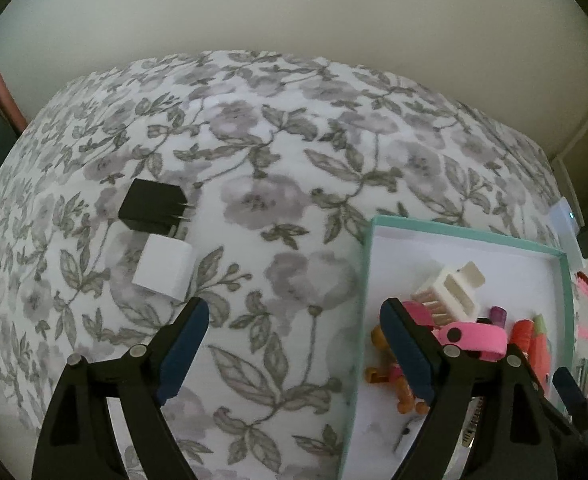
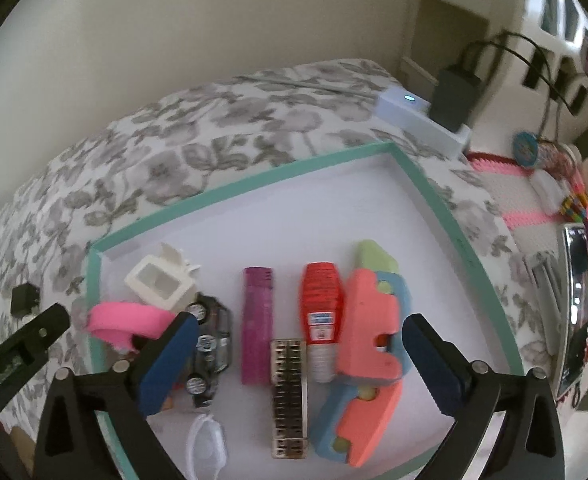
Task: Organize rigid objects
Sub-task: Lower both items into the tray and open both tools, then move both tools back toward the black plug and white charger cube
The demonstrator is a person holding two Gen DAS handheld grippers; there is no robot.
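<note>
A black plug adapter (image 1: 152,208) and a white cube charger (image 1: 164,270) lie on the floral bedspread (image 1: 278,152), ahead and left of my open, empty left gripper (image 1: 294,320). A teal-rimmed white tray (image 2: 254,184) holds a white plastic piece (image 2: 160,284), a pink ring (image 2: 128,320), a black toy car (image 2: 210,344), a purple lighter (image 2: 258,320), a red lighter (image 2: 319,312), a harmonica (image 2: 290,396) and a coral foam toy (image 2: 367,348). My right gripper (image 2: 297,344) is open and empty above the tray's contents. The tray also shows in the left wrist view (image 1: 465,240).
A white power strip (image 2: 421,120) with a black adapter (image 2: 455,96) sits beyond the tray. Pink and colourful items (image 2: 533,184) lie at the right. A wall (image 1: 294,12) stands behind the bed.
</note>
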